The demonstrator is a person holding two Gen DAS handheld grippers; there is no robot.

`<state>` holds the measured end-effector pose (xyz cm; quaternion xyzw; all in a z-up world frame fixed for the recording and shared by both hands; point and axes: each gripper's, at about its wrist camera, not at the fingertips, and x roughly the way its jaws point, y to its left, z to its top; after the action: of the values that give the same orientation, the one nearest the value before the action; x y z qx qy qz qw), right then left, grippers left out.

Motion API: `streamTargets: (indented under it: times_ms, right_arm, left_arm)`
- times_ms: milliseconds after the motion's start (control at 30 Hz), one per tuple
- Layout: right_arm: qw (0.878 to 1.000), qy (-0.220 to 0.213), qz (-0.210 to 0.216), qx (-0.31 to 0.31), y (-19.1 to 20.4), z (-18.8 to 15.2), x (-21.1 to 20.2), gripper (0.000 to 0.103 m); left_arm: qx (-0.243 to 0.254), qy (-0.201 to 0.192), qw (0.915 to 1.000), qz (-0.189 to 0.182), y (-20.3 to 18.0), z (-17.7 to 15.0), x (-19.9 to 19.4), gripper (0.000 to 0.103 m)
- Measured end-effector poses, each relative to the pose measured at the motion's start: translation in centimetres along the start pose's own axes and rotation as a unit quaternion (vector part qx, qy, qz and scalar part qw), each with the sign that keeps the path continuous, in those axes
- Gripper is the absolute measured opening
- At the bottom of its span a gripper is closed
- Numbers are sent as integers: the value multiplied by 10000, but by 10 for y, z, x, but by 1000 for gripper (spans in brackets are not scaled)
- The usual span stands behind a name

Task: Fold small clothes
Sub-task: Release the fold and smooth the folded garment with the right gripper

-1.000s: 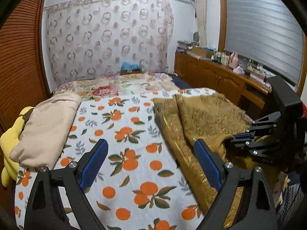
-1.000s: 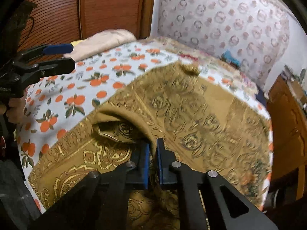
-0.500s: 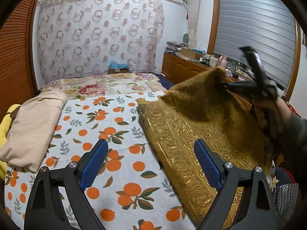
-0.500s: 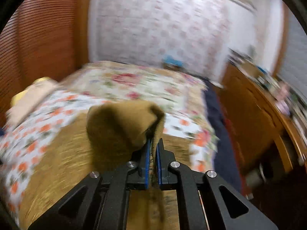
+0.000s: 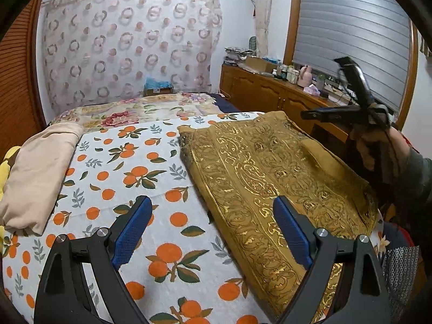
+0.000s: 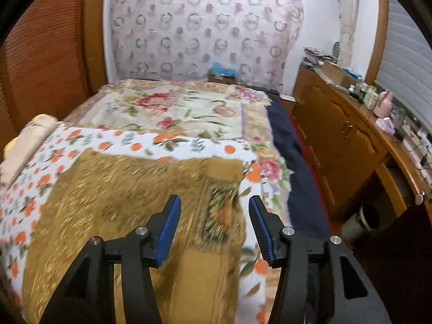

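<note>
Two open grippers above a gold cloth (image 5: 270,178) spread on the bed (image 5: 151,167).
Left gripper (image 5: 210,226) hovers with jaws wide over the cloth's near edge, holding nothing, placed to take that edge; right gripper (image 6: 214,226), jaws also apart and empty, hangs over the far side, so the cloth lies flat, free for a fold.

Even indoor light; fisheye edges bend and darken; right wrist view motion-blurred.
</note>
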<state>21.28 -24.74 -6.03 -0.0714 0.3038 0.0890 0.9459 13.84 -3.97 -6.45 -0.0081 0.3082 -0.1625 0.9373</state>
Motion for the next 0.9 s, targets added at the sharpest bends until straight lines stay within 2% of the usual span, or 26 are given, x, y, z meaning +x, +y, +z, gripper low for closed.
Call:
streamTargets:
  times_ms: [67,200,267,667,867,900]
  right_arm:
    - [9999,-51,136,-10,-5,-11,-16,57]
    - [9987,-157,483,26,-6,-48,-48,70]
    - [9987,-134,495,0,-11,-64,-63,72]
    - [9995,12,314,94,-25,-118,-107,72]
    - [9996,165,195,143,-31,-129,-116,71]
    - [9994,186,208,210,-34,-131,-118,68]
  left_arm:
    - [45,32,10000,-37,-4,-1,-1,92]
    - [128,108,9998,-100,-9,-2,0,92]
    - [180,154,9996,-121,-13,-3,1,92]
    - [367,383,9981,-310,-29,-13,3,92]
    - [420,486,9973,-365,-32,-21,-1,92]
    - [405,498,9972,-377,-31,-22,-2,92]
